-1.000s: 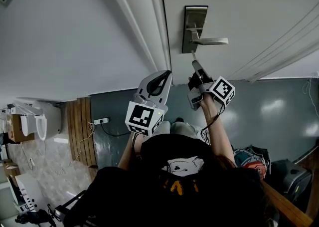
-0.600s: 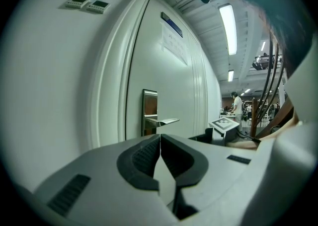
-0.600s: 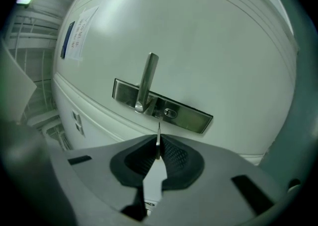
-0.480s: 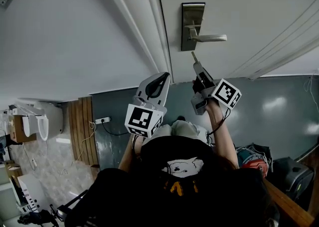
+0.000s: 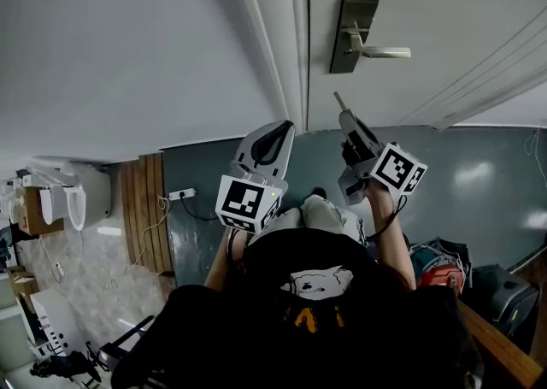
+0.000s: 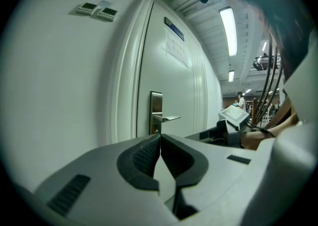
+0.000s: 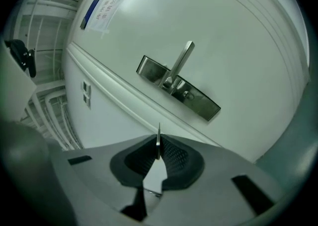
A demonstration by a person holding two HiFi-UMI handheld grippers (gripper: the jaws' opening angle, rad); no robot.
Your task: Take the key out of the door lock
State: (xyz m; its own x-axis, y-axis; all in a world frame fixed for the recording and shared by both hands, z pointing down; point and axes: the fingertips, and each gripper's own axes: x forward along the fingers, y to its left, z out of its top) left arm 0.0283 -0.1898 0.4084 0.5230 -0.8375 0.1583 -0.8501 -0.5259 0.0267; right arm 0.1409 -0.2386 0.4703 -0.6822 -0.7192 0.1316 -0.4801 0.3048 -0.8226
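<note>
- Seeing the key (image 7: 158,142) edge-on in the right gripper view, I read it as a thin metal blade standing upright between the pads of my right tongs (image 7: 158,151). They are pinching it, and its tip pokes out past their front ends.
- From the head view, the key juts out of the right tongs toward the white door (image 5: 444,2). It is out of the lock plate (image 5: 353,32), with a stretch of bare door between its tip and the plate's lower end.
- The lever handle (image 5: 386,53) sticks out sideways from that plate, farther from the key than the plate's lower end.
- My left tongs (image 6: 159,140) are pressed together with nothing between them; the lock plate shows beyond their tips.
- In the head view the left tongs hang just to the left of the right ones, below the door frame (image 5: 278,37) and apart from the key.
- Beneath both lies a dark grey-green floor (image 5: 479,191).
</note>
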